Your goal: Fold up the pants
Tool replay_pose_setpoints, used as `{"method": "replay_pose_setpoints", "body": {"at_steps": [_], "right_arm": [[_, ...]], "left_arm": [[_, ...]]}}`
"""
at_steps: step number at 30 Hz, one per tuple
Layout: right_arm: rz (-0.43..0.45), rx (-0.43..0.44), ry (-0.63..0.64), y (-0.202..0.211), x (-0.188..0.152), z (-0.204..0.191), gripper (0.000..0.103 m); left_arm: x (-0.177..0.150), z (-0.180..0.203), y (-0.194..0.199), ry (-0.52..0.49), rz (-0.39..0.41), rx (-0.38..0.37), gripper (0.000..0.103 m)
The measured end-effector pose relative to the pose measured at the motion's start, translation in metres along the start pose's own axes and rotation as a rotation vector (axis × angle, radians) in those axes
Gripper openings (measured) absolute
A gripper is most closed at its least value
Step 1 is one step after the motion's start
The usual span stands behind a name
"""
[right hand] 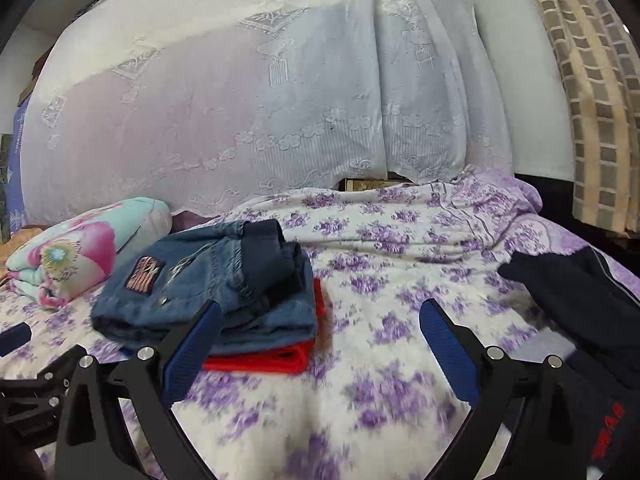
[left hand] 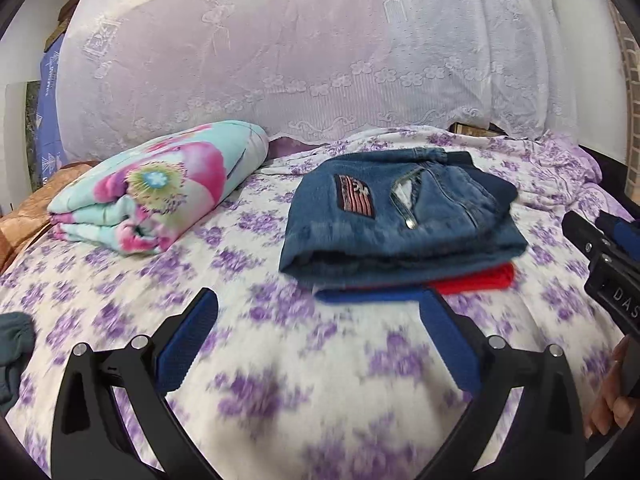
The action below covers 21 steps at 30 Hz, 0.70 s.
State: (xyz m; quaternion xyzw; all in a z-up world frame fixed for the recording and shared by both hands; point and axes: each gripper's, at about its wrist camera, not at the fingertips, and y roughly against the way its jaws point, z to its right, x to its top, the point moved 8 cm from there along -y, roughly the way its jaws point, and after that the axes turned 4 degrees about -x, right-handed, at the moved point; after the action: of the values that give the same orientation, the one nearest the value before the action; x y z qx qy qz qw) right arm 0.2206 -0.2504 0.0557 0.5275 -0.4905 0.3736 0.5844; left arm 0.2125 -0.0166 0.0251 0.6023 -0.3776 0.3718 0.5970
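Note:
Folded blue jeans [left hand: 400,216] with a striped patch lie on top of a pile with a red garment [left hand: 476,280] and a blue one under them, on the flowered bed sheet [left hand: 280,360]. The pile also shows in the right wrist view [right hand: 208,296]. My left gripper [left hand: 316,300] is open and empty just in front of the pile. My right gripper [right hand: 320,316] is open and empty, its left finger beside the pile. Dark navy pants [right hand: 584,304] with a red print lie unfolded at the right, next to my right finger.
A folded flowered blanket [left hand: 160,188] lies at the back left. A white lace cover [left hand: 300,52] stands behind the bed. A patterned curtain [right hand: 596,100] hangs at the right. A grey-green garment [left hand: 12,348] lies at the left edge.

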Motion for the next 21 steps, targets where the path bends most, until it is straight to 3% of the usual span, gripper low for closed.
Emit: {"method": "replay_pose_setpoints", "body": {"at_steps": [8, 16, 21], "right_arm": [[0.027, 0.062, -0.026, 0.045, -0.009, -0.005, 0.099], [-0.006, 0.073, 0.037, 0.04, -0.013, -0.019, 0.099], [-0.039, 0.075, 0.061, 0.034, -0.017, -0.024, 0.099]], "left_arm": [[-0.014, 0.008, 0.046, -0.041, 0.038, -0.026, 0.098], [-0.016, 0.029, 0.051, -0.151, 0.054, -0.021, 0.098], [-0.017, 0.028, 0.048, -0.139, 0.038, -0.028, 0.098]]}}
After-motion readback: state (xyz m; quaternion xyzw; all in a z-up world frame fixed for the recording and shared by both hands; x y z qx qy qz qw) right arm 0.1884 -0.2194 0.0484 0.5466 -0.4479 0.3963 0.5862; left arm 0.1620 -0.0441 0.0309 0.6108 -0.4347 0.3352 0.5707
